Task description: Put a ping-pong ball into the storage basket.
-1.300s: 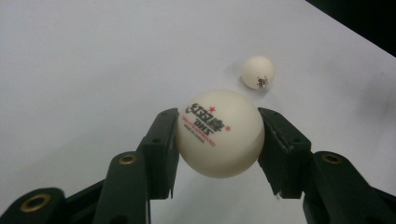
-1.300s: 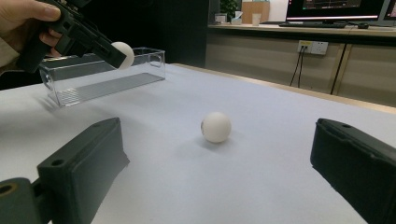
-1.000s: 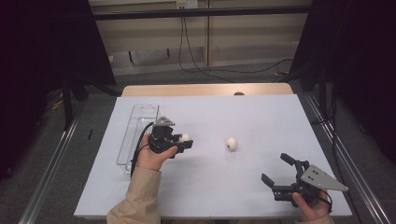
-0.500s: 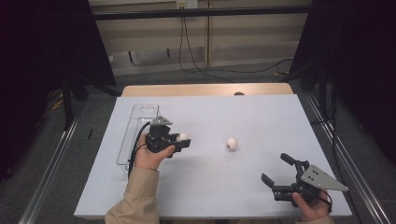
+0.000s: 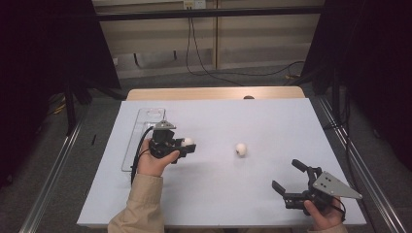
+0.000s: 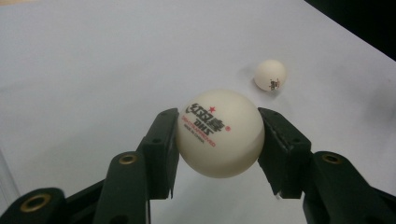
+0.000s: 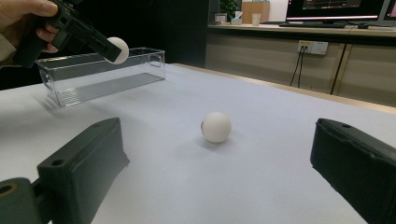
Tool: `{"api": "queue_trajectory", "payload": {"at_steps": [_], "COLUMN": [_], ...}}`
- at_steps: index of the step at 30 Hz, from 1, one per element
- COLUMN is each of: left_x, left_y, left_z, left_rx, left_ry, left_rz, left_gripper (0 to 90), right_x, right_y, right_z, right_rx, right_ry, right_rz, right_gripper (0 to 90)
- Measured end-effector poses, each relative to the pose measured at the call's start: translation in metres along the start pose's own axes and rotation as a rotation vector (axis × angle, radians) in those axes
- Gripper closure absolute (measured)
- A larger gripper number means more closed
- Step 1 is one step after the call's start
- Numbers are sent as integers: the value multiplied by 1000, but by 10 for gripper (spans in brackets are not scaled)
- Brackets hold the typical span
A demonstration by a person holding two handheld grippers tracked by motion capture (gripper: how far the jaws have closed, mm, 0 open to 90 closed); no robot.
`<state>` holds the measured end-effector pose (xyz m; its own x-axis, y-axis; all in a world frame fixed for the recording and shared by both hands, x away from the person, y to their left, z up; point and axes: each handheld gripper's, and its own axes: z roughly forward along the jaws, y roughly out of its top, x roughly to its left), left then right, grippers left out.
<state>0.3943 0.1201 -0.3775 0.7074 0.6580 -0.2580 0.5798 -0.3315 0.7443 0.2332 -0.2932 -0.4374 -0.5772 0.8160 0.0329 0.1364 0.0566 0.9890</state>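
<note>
Holding a table-tennis ball [image 6: 219,133] clear of the table, the left gripper [image 5: 180,146] has its jaws closed on the ball's two sides.

Judging by its look, the ball is a thin hollow shell: very light, stiff but easy to dent, smooth and quick to squirt out or roll, so the hold belongs across its widest part with gentle pressure, as the pads sit now. It is matt cream-white with a red star and red lettering printed on the upper face. It hangs just beside the clear plastic tray [image 5: 141,121] at the left of the white table [image 5: 272,126]. A second ball [image 5: 241,149], equally pale with a small dark mark, rests free mid-table. The right gripper [image 5: 286,177] hovers low at the near right corner, jaws wide apart and empty, facing that loose ball.
</note>
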Motion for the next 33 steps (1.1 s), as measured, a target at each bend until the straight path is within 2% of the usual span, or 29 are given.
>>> {"api": "queue_trajectory", "payload": {"at_steps": [33], "left_x": [9], "left_y": [-2], "left_z": [-7], "left_rx": [-6], "left_ry": [21], "left_rz": [-18], "left_gripper": [510], "right_x": [0], "right_y": [0], "right_z": [0], "right_rx": [1], "right_ry": [1], "right_rz": [1], "right_gripper": [24]}}
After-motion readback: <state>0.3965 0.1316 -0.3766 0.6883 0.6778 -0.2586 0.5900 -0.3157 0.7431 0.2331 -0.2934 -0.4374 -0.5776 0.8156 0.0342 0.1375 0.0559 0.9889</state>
